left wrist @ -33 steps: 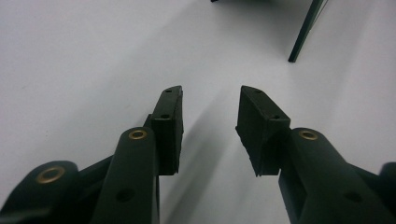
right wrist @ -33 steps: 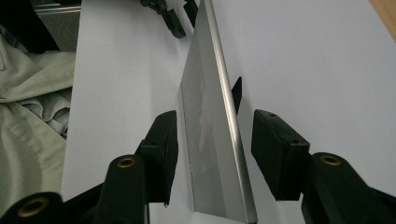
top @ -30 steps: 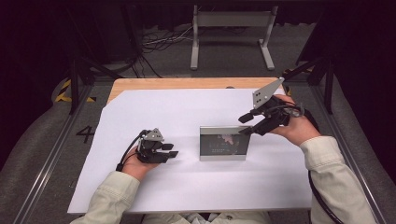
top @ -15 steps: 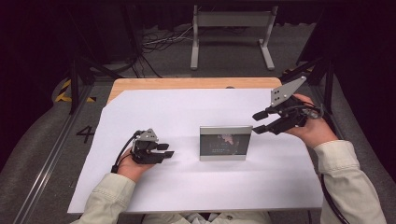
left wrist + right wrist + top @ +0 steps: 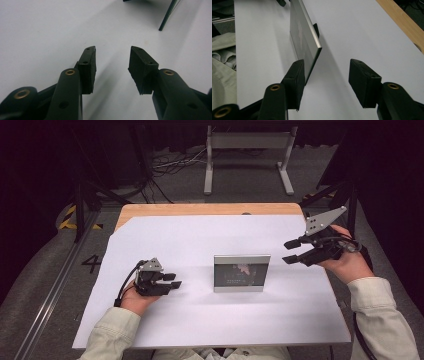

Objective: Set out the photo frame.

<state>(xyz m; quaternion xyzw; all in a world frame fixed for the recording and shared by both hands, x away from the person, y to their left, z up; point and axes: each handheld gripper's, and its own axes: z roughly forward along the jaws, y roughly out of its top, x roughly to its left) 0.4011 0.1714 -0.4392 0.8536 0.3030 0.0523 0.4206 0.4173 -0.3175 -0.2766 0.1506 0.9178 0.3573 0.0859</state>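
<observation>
Both grippers, left [image 5: 172, 284] and right [image 5: 291, 252], are spread and empty; the picture frame [image 5: 242, 273] between them stands upright, seemingly finished.

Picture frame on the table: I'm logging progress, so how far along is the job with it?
Done, by the look of it: the picture frame stands upright on the white sheet, propped on its rear stand. In hand: nothing. The right tongs are apart from it, jaws just opened and empty; the left tongs rest on the sheet, open and empty. Left: probably only pulling the hands clear.
</observation>
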